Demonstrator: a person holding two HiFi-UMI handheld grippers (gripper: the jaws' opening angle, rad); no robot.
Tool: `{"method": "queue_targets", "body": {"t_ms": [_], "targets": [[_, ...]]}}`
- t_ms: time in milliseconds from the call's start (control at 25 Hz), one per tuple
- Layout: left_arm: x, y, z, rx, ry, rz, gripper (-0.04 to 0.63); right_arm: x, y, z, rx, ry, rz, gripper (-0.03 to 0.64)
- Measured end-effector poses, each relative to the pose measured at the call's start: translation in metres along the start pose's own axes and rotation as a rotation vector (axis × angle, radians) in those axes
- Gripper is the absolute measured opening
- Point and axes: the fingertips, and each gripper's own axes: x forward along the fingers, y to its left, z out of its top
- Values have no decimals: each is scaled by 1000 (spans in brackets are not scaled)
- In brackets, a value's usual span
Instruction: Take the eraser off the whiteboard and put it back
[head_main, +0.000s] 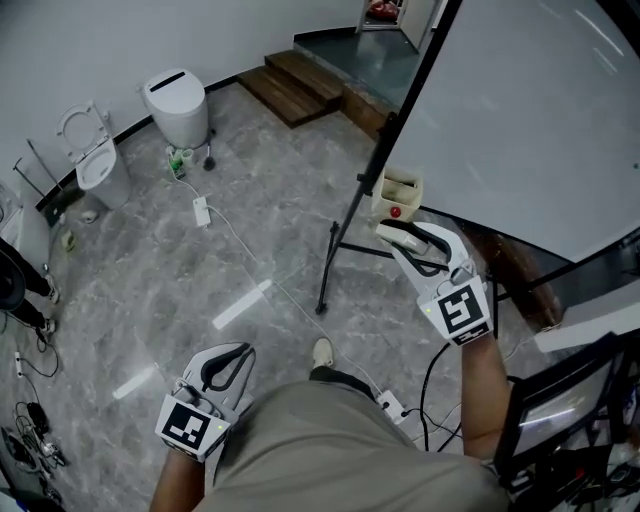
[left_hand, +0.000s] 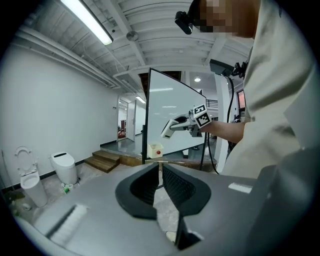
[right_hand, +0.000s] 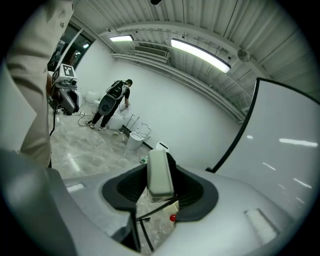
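The eraser (right_hand: 159, 172), a pale grey-white block, sits lengthwise between the dark pads of my right gripper (right_hand: 160, 186), which is shut on it. In the head view the right gripper (head_main: 405, 242) holds the eraser (head_main: 398, 235) in the air in front of the whiteboard's (head_main: 530, 120) lower left corner, apart from the board face. My left gripper (head_main: 228, 362) hangs low by my left hip, away from the board. Its jaws (left_hand: 160, 182) stand together with only a thin slit between them and nothing in them. The left gripper view also shows the whiteboard (left_hand: 170, 112) and the raised right gripper (left_hand: 170, 131).
A black easel leg (head_main: 345, 240) runs down to the marble floor. A small cream box with a red button (head_main: 398, 195) sits by the board's lower edge. Two toilets (head_main: 178, 105) (head_main: 95, 160) stand along the far wall, beside wooden steps (head_main: 300, 85). A white power strip (head_main: 202, 210) and cable lie on the floor.
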Motion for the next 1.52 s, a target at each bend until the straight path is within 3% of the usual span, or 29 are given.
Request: {"method": "queue_targets", "body": {"t_ms": [320,720,1000,1520], "targets": [[-51,-22,-15,31,-48,-39,31,-56,64,65,-46,-40,-21,167],[-98,-43,-30,27,-38,-74,31,-103,129,118,-76,-57,-25,166],[-111,-49,-40,26,-35,-92,29,-115,146,125,-61,-52,-32,164],[-87,-44,-38,7,-24,-105,32,-108,124,104,-43,-39,-43,165]]}}
